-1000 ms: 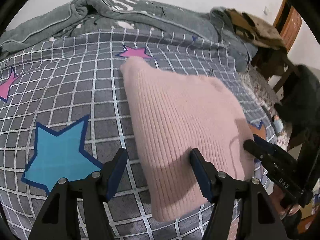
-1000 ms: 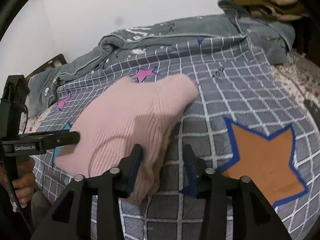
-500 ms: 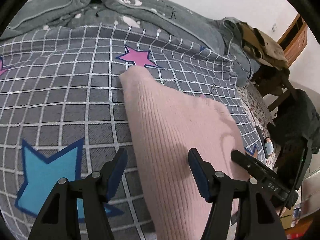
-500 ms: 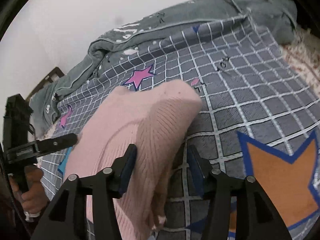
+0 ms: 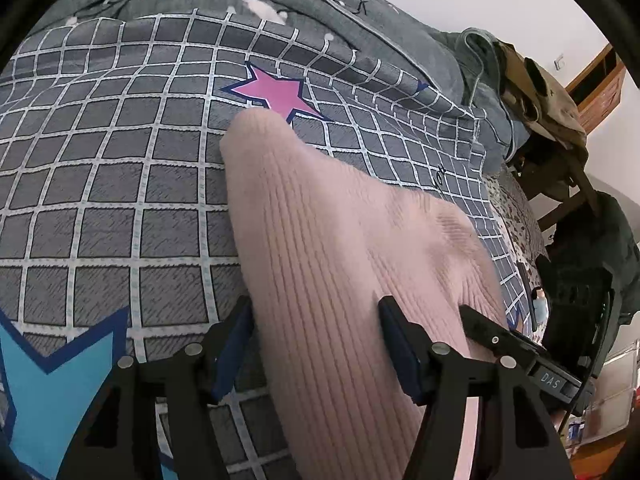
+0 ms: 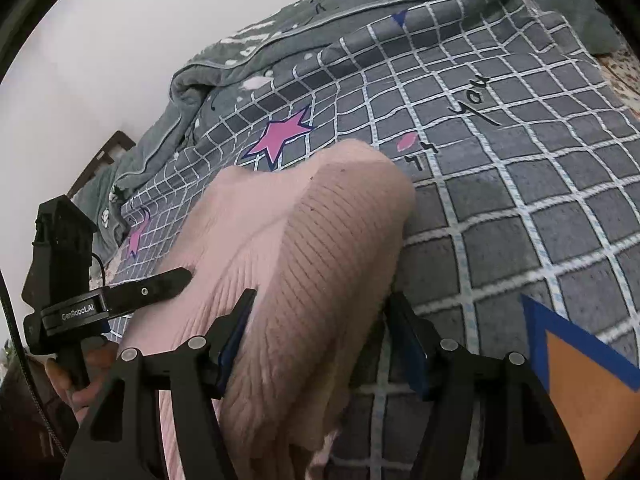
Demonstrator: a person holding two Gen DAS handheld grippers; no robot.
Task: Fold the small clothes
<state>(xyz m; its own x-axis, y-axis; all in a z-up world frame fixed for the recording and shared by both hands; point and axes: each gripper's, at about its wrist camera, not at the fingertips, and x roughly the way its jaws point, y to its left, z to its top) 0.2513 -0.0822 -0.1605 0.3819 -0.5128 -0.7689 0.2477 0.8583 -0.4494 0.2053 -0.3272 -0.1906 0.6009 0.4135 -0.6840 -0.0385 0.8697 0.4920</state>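
Pink ribbed knit garment (image 5: pixel 352 248) lies on the bed, on the grey checked bedspread (image 5: pixel 120 184), its far end just below the pink star (image 5: pixel 276 92). It looks doubled over already: in the right wrist view a folded ridge runs along the top (image 6: pixel 320 240), so I judge at least one fold is in. How many layers there are, I can't tell.

My left gripper (image 5: pixel 316 340) has its jaws apart, straddling the near left part of the knit, nothing clamped. My right gripper (image 6: pixel 320 336) is also spread wide, the bulky near edge of the knit sitting between the fingers, not pinched as far as I see.

Left to do, my guess: close on the near edge, bring it over toward the star end, flatten. Near hem hangs loose under the right gripper, so the fold isn't tidy yet.

Rumpled grey blanket (image 5: pixel 320 8) is bunched behind, well apart.
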